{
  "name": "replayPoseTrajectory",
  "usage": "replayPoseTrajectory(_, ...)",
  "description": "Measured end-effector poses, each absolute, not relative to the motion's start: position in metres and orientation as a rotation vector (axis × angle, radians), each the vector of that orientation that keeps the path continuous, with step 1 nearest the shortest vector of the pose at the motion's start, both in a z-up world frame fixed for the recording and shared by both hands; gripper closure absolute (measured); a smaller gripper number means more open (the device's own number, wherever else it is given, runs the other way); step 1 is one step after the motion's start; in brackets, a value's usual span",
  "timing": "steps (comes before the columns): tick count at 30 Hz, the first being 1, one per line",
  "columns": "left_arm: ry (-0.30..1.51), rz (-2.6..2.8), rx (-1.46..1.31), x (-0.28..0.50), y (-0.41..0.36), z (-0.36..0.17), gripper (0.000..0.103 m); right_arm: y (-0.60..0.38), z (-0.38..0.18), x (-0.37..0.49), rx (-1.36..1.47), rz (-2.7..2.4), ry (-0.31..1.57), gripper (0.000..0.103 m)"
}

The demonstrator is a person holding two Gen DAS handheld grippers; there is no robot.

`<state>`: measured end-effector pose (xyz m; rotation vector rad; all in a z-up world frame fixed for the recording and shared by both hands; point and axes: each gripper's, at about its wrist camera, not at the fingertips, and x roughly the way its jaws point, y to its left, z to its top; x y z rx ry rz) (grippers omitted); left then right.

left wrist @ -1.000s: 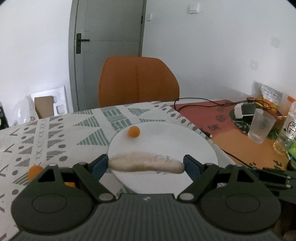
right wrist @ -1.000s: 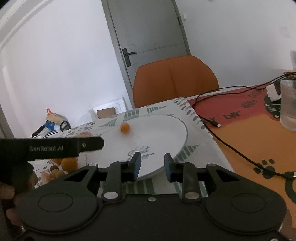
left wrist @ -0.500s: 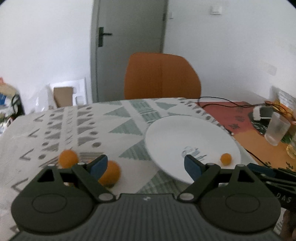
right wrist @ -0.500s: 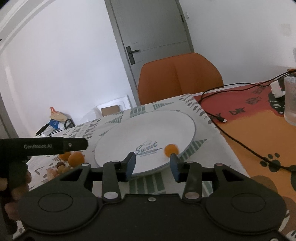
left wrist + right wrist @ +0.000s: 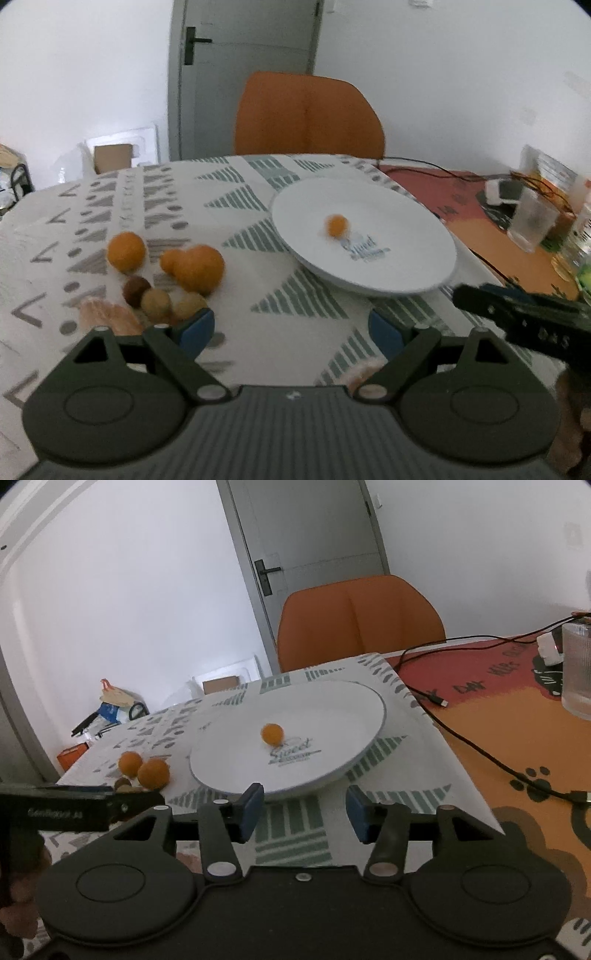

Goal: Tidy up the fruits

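A white plate (image 5: 388,206) lies on the patterned cloth with one small orange fruit (image 5: 337,226) on it, blurred. Left of the plate sit two oranges (image 5: 126,252) (image 5: 197,267) and several small brown fruits (image 5: 157,302). My left gripper (image 5: 290,330) stands open above the cloth, its left fingertip close to the brown fruits, with nothing between its fingers. In the right wrist view my right gripper (image 5: 306,808) hovers at the near rim of the plate (image 5: 332,709). Its jaws are opening and hold nothing. The small orange fruit (image 5: 272,734) rests mid-plate.
An orange chair (image 5: 308,114) stands behind the table. A ribbed glass (image 5: 576,668) and black cables (image 5: 461,738) lie on the red and orange mat to the right. A pale fruit piece (image 5: 110,317) lies by the brown fruits.
The left gripper swung left from over the plate to the fruit pile. The small orange fruit rolled about on the plate. The right gripper's jaws widened.
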<state>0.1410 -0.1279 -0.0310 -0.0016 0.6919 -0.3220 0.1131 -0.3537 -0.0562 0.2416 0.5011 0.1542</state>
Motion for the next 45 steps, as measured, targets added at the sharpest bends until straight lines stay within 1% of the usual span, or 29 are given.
replayPoseTrajectory(4, 0.701, -0.348, 0.011, 0.129, -0.135, -0.037, 0.014, -0.356, -0.057, 0.108, 0.236, 0.156, 0.497, 0.049)
replayPoseTrajectory(7, 0.735, -0.382, -0.001, 0.124, -0.139, -0.044, 0.019, -0.358, -0.058, 0.104, 0.232, 0.158, 0.501, 0.048)
replayPoseTrajectory(10, 0.756, -0.395, 0.005, 0.121, -0.144, -0.049, 0.028, -0.360, -0.059, 0.102, 0.234, 0.155, 0.501, 0.048)
replayPoseTrajectory(12, 0.774, -0.414, 0.003, 0.119, -0.147, -0.051, 0.043, -0.361, -0.060, 0.102, 0.237, 0.155, 0.501, 0.048)
replayPoseTrajectory(13, 0.788, -0.424, 0.004, 0.119, -0.148, -0.053, 0.046, -0.361, -0.061, 0.102, 0.238, 0.155, 0.500, 0.048)
replayPoseTrajectory(14, 0.798, -0.429, 0.007, 0.118, -0.150, -0.055, 0.048, -0.362, -0.061, 0.102, 0.239, 0.156, 0.500, 0.048)
replayPoseTrajectory(17, 0.778, -0.422, 0.044, 0.114, -0.155, -0.057, 0.048, -0.362, -0.063, 0.102, 0.244, 0.160, 0.504, 0.048)
replayPoseTrajectory(18, 0.775, -0.422, 0.051, 0.113, -0.156, -0.058, 0.051, -0.362, -0.064, 0.102, 0.246, 0.161, 0.506, 0.048)
replayPoseTrajectory(19, 0.769, -0.429, 0.053, 0.112, -0.156, -0.058, 0.057, -0.362, -0.066, 0.101, 0.247, 0.164, 0.509, 0.048)
replayPoseTrajectory(20, 0.763, -0.430, 0.054, 0.112, -0.157, -0.058, 0.060, -0.361, -0.067, 0.102, 0.248, 0.166, 0.511, 0.048)
replayPoseTrajectory(21, 0.762, -0.428, 0.051, 0.112, -0.157, -0.057, 0.068, -0.361, -0.067, 0.102, 0.249, 0.168, 0.514, 0.048)
replayPoseTrajectory(24, 0.762, -0.422, 0.025, 0.116, -0.153, -0.054, 0.068, -0.360, -0.068, 0.102, 0.252, 0.176, 0.515, 0.048)
replayPoseTrajectory(38, 0.650, -0.376, 0.009, 0.122, -0.136, -0.019, 0.069, -0.364, -0.071, 0.105, 0.272, 0.174, 0.517, 0.048)
replayPoseTrajectory(45, 0.623, -0.383, 0.012, 0.139, -0.142, -0.010, 0.069, -0.366, -0.070, 0.106, 0.274, 0.171, 0.513, 0.048)
